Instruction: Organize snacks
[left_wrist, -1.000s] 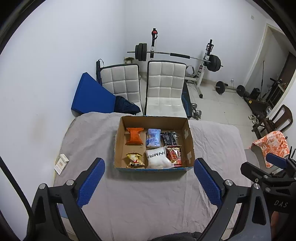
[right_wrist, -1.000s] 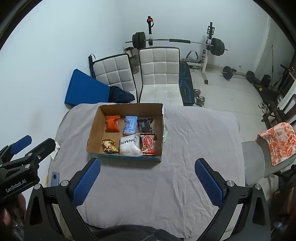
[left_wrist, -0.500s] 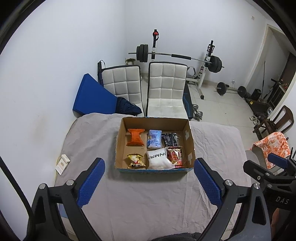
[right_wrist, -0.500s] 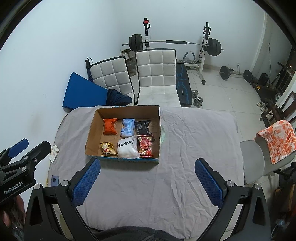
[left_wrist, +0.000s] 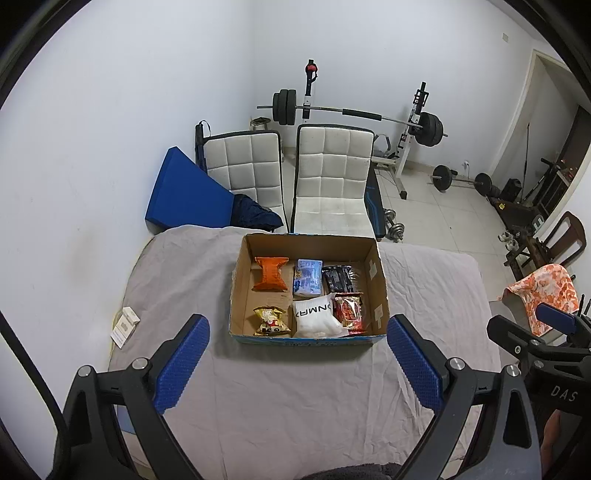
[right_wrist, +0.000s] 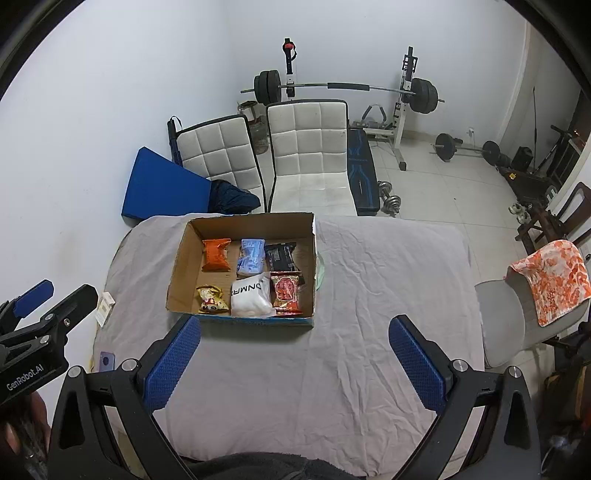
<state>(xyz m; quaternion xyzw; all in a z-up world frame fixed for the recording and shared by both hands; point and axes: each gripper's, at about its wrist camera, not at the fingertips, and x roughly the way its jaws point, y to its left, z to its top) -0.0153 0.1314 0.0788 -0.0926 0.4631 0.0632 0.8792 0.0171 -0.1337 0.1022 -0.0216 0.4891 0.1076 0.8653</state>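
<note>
Table (left_wrist: 280, 398): covered by a wrinkled grey cloth, it fills the lower half of both views; two white padded chairs (left_wrist: 332, 177) stand at its far edge.
Box (left_wrist: 236, 291): an open cardboard box sits on the cloth, straight ahead of both grippers and well apart from them, its long side running left to right.
Snacks, back row: an orange packet (left_wrist: 270, 273) on the left, a light blue packet (left_wrist: 307, 277) in the middle, a black packet (left_wrist: 338, 279) on the right.
Snacks, front row: a gold packet (left_wrist: 270, 321) on the left, a white pouch (left_wrist: 317, 319) in the middle, a red packet (left_wrist: 349, 309) on the right.
Left gripper (left_wrist: 298, 363): held above the near part of the table, blue-padded jaws spread wide, gripping nothing. The box lies dead centre between its fingers, so I judge this hand the better lined up.
Right gripper (right_wrist: 295, 363): also spread wide with nothing in it; the box lies ahead and to its left.
Next move, my guess: a forward reach down into the box, with either hand.
Writing: the white pouch shows large black letters, seen upside down and partly hidden, so the word is unclear. The left gripper's body reads "GenRobot.AI" (right_wrist: 26, 376); the right gripper's body reads "DAS" (left_wrist: 563, 393).
Small items: little white boxes (left_wrist: 125, 325) lie at the table's left edge.
</note>
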